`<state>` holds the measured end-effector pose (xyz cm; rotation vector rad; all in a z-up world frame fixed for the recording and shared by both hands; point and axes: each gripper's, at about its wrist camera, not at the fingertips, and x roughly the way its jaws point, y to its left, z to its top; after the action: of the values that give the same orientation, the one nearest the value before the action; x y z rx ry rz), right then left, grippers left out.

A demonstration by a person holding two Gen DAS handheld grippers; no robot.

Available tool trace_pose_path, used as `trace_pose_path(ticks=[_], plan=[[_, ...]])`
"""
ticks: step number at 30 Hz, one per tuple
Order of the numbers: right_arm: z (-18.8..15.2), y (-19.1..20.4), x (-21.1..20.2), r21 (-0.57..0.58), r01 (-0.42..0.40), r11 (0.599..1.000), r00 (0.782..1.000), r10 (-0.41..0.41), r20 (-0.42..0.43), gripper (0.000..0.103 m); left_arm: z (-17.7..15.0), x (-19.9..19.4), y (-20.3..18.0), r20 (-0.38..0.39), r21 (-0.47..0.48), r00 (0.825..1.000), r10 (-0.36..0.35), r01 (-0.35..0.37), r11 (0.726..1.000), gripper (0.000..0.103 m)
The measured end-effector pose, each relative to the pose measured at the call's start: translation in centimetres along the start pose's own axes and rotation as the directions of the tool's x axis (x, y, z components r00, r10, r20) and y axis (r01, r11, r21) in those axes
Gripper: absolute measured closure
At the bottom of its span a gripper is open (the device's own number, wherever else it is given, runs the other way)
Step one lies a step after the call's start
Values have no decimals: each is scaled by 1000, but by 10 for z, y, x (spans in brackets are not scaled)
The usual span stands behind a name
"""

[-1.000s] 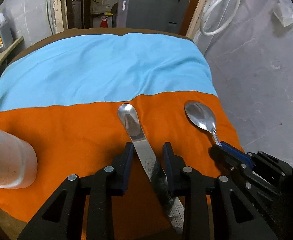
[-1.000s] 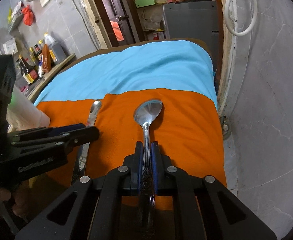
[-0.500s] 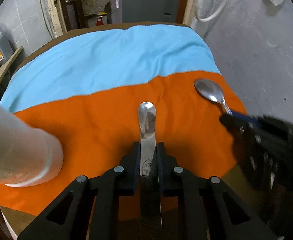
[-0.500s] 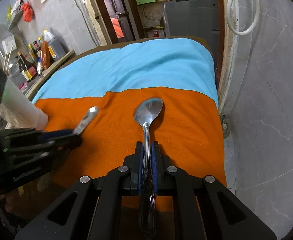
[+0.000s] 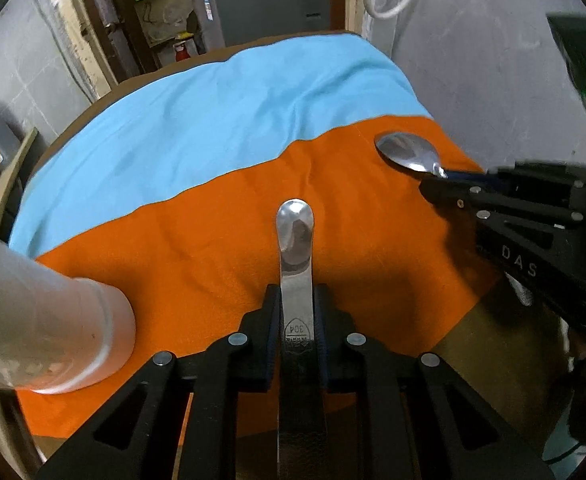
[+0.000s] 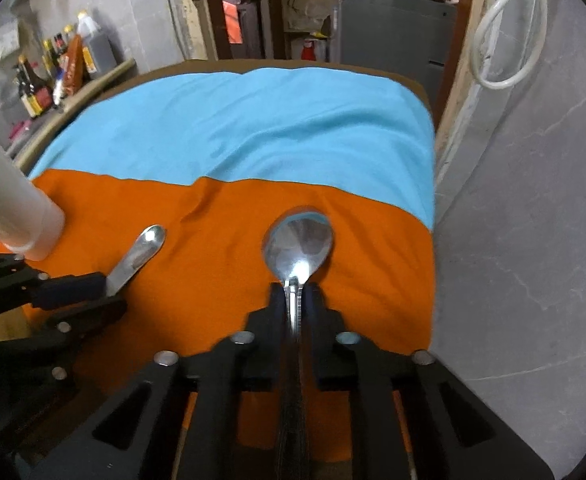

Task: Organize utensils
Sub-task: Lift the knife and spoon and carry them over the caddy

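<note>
White cup (image 5: 73,332) sat at 9 o'clock on the orange cloth (image 5: 221,248), tall, light plastic by the look, likely to tip if bumped; I judged it the holder for the utensils.

My left claw (image 5: 296,320) was clamped on the knife (image 5: 295,240), both pads pressed on the flat steel blade where the stamp is, rounded tip sticking out toward 12 o'clock over the orange cloth. Judged stiff, thin, fairly light, polished and slippery; flat faces give the pads little bite, so it could pivot or slide. The textured handle running back under my claw looked like the better hold.

My right claw (image 6: 293,304) was at 3 o'clock, shut tight on the spoon (image 6: 297,244), pinching the narrow neck just behind the bowl, bowl pointing to 12 o'clock above the orange cloth. Also rigid steel, light, slick; the thin rounded neck could roll between the pads. Bowl end is the heavy end, so gripping close to it was sound, I reckoned.

Blue cloth (image 6: 253,132) covered the far half of the desk, bare of utensils.
</note>
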<state>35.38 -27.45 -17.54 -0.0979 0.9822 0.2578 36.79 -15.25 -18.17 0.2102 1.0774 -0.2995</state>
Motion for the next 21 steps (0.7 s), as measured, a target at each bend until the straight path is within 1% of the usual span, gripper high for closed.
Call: trace_pose_path(ticks=[1,3,4,5,6,7,10,13,14,17,19,21], plan=[[0,-1,-1,13,-8,1000,1000,8,5,99,-3,-2,4,16,-23,1000,-23,24,999,90],[-4,-4,-5,40,-30,999,999,29,27,99,-12,-9,14,71,-79,995,-68,74,994,90],[-7,-4,-7,46,-41,998,998,39,41,99,-18,-14,15,101,-90,992,-78,87,992,90],[-10,-5,-13,57,-69,996,995,65,72,99,-23,-19,15,129,-95,988,-80,93,991,90],[-15,-5,-21,64,-89,994,991,82,105,99,-29,-25,15,164,-96,983,-85,102,990,90],[-19,-2,-26,57,-91,994,988,83,129,99,-35,-31,14,202,-94,975,-89,109,990,90],[-32,3,-44,61,-133,989,969,117,218,99,-52,-47,10,271,-85,960,-63,90,992,90],[-42,10,-57,55,-157,986,950,135,283,99,-65,-56,10,313,-117,948,-50,91,989,90],[-45,13,-62,54,-170,984,940,145,310,99,-68,-58,11,323,-128,945,-45,91,988,90],[-49,20,-68,54,-177,983,930,149,336,99,-69,-68,17,350,-166,936,-43,107,980,90],[-52,24,-70,54,-189,980,924,159,347,99,-71,-75,20,379,-177,924,-46,121,977,90],[-50,33,-72,47,-194,980,918,165,361,99,-74,-84,21,413,-172,910,-38,119,978,90]])
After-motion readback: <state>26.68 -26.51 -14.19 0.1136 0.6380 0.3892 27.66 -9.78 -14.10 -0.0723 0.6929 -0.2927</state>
